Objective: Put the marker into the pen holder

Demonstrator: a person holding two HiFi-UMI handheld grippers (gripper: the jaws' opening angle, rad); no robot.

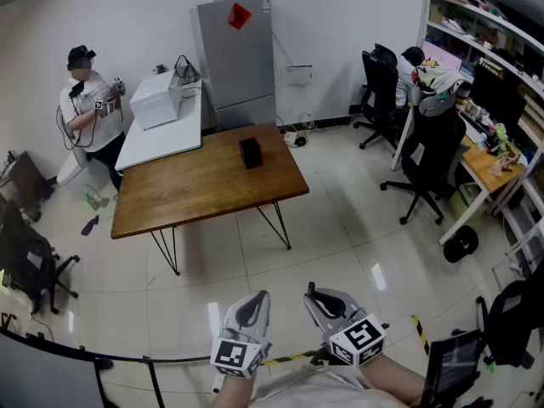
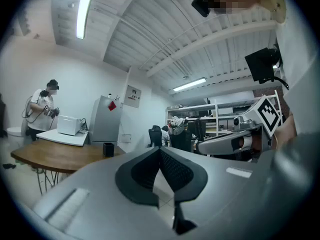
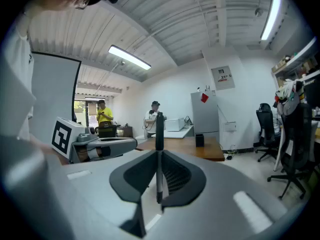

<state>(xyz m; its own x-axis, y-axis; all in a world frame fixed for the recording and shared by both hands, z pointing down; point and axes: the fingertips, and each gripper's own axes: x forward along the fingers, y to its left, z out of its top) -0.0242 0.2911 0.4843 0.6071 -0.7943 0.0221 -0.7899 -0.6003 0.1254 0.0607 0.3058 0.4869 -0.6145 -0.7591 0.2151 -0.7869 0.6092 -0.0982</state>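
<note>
The black pen holder (image 1: 250, 153) stands on the wooden table (image 1: 195, 194), far ahead of both grippers; it also shows small in the left gripper view (image 2: 108, 149) and the right gripper view (image 3: 199, 140). My right gripper (image 1: 313, 296) (image 3: 159, 156) is shut on a black marker (image 3: 159, 131), which sticks up straight between the jaws. My left gripper (image 1: 257, 299) (image 2: 160, 151) is shut with nothing in it. Both are held low and close to my body over the tiled floor, side by side.
A white table (image 1: 157, 138) carrying a white box adjoins the wooden table, with a person (image 1: 85, 100) standing beside it. A grey cabinet (image 1: 238, 58) stands behind. Office chairs (image 1: 425, 155) and a cluttered desk (image 1: 489, 168) fill the right; another chair (image 1: 30, 266) is at left.
</note>
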